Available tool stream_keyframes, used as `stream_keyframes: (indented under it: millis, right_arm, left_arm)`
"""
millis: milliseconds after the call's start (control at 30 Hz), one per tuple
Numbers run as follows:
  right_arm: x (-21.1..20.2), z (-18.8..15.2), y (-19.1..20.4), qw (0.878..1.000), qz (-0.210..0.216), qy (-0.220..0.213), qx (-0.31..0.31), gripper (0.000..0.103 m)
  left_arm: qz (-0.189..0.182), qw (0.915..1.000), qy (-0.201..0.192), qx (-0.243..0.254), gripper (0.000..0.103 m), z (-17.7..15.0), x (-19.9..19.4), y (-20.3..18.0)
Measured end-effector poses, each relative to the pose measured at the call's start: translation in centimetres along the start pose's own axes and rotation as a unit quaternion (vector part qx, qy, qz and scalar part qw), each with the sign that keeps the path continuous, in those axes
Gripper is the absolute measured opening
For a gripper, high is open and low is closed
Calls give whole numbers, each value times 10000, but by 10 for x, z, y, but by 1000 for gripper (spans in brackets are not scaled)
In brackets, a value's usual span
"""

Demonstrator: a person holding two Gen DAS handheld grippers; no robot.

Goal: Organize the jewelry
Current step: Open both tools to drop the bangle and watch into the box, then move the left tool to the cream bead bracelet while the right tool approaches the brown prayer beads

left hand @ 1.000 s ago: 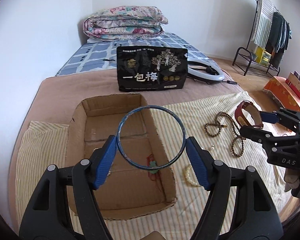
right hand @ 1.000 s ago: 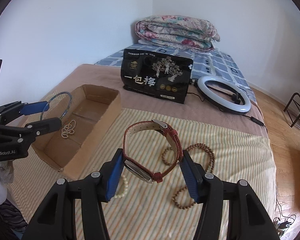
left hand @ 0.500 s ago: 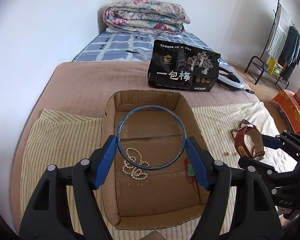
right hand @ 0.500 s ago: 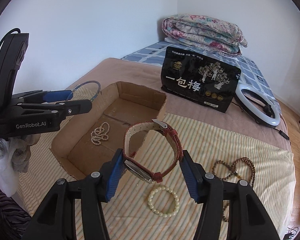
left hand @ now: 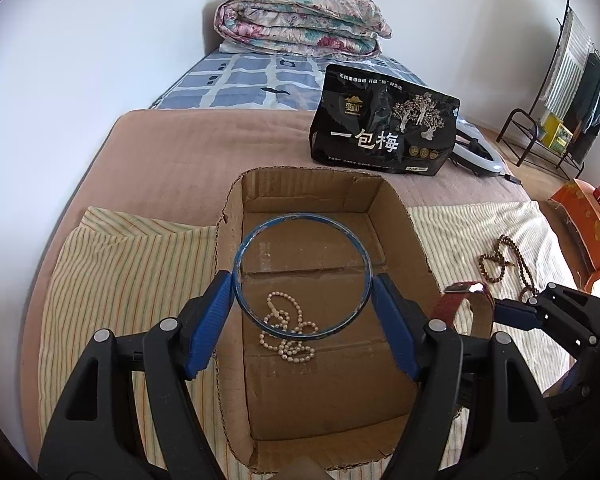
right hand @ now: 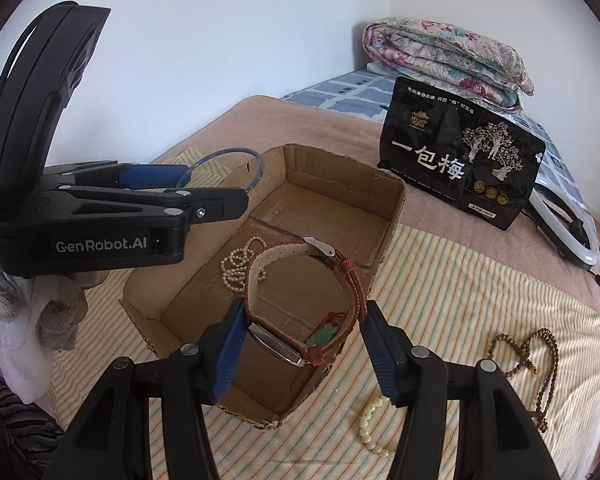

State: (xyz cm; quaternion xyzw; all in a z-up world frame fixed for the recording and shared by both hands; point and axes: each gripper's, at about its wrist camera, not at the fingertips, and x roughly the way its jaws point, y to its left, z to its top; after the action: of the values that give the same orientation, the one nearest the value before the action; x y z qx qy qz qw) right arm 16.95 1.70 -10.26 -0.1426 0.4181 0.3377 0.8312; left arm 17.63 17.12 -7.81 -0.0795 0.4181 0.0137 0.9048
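My left gripper [left hand: 302, 312] is shut on a thin blue bangle [left hand: 260, 227] and holds it above the open cardboard box [left hand: 236, 200]. A white pearl necklace [left hand: 288, 340] lies on the box floor. My right gripper [right hand: 302, 340] is shut on a red-strapped watch [right hand: 350, 276] and holds it over the box's near right corner [right hand: 396, 200]. The left gripper [right hand: 204, 196] with the bangle [right hand: 256, 164] shows at the left of the right wrist view. A green pendant with red cord [right hand: 324, 332] lies in the box under the watch.
A brown bead necklace [right hand: 540, 360] and a pale bead bracelet [right hand: 370, 428] lie on the striped cloth [right hand: 460, 300] right of the box. A black snack bag [left hand: 384, 128] and a ring light [right hand: 568, 216] stand behind. A folded quilt [left hand: 300, 28] lies at the far end.
Both grippers have moved left toward the box. The bangle now hangs over the box middle, and the watch has come over the box's right edge.
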Motion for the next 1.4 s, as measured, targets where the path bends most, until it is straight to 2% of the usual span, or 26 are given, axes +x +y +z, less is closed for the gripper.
stream_keyframes:
  millis: [67, 100, 133, 200, 933, 1400]
  right_arm:
    - [2, -1, 3, 10000, 26, 3, -39, 62]
    - [2, -1, 3, 10000, 32, -18, -54, 67]
    - [1, -1, 4, 10000, 30, -55, -60, 76]
    - [-2, -1, 4, 9999, 37, -159, -47, 85]
    - [-28, -7, -14, 9994, -101, -316, 86, 85]
    - [-69, -31, -73, 9965, -460, -439, 534, 85]
  left_arm:
    - [-38, 9999, 70, -106, 73, 2, 3, 3]
    - [-56, 9998, 103, -160, 73, 2, 4, 4]
    - [-55, 9997, 120, -198, 73, 3, 5, 5]
    - [-26, 9997, 145, -206, 73, 3, 6, 5]
    - [51, 9997, -135, -178, 73, 4, -17, -4]
    - [-180, 9992, -348, 33, 73, 5, -37, -44]
